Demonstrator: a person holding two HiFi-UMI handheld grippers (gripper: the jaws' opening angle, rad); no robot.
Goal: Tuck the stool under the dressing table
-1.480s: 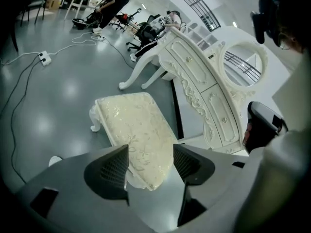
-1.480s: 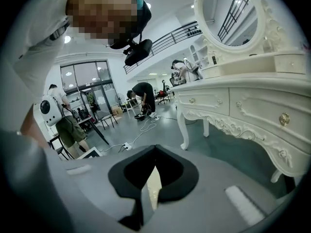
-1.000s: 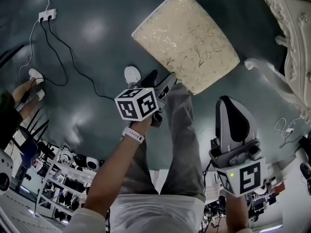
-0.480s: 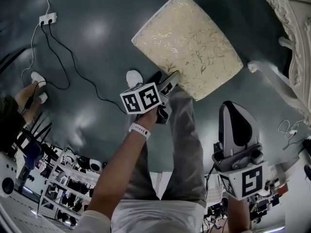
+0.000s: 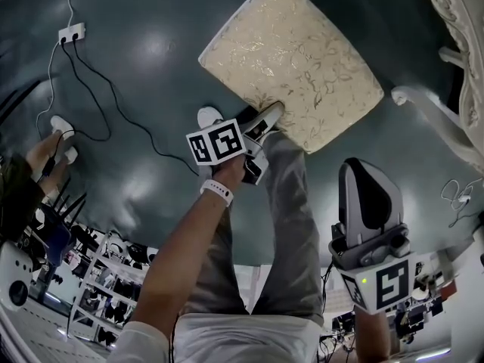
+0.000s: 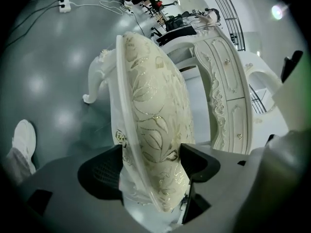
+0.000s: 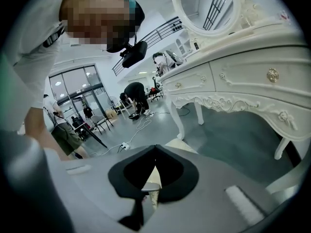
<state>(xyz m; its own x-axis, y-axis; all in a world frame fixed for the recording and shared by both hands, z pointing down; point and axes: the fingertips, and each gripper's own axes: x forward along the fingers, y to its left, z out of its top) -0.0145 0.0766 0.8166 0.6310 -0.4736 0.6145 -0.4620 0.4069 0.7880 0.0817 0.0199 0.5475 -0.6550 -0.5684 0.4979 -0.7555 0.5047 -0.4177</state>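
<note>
The cream, leaf-patterned cushioned stool (image 5: pixel 291 70) stands on the dark green floor (image 5: pixel 144 74), near the white carved dressing table (image 7: pixel 243 79). The left gripper (image 6: pixel 150 166) has just been opening, and its jaws straddle the seat's near edge. The right gripper (image 7: pixel 154 152) is closed and empty. Only the right gripper view shows the oval mirror (image 7: pixel 209 6). Only the left gripper view shows the stool's curved white leg (image 6: pixel 95 84).
</note>
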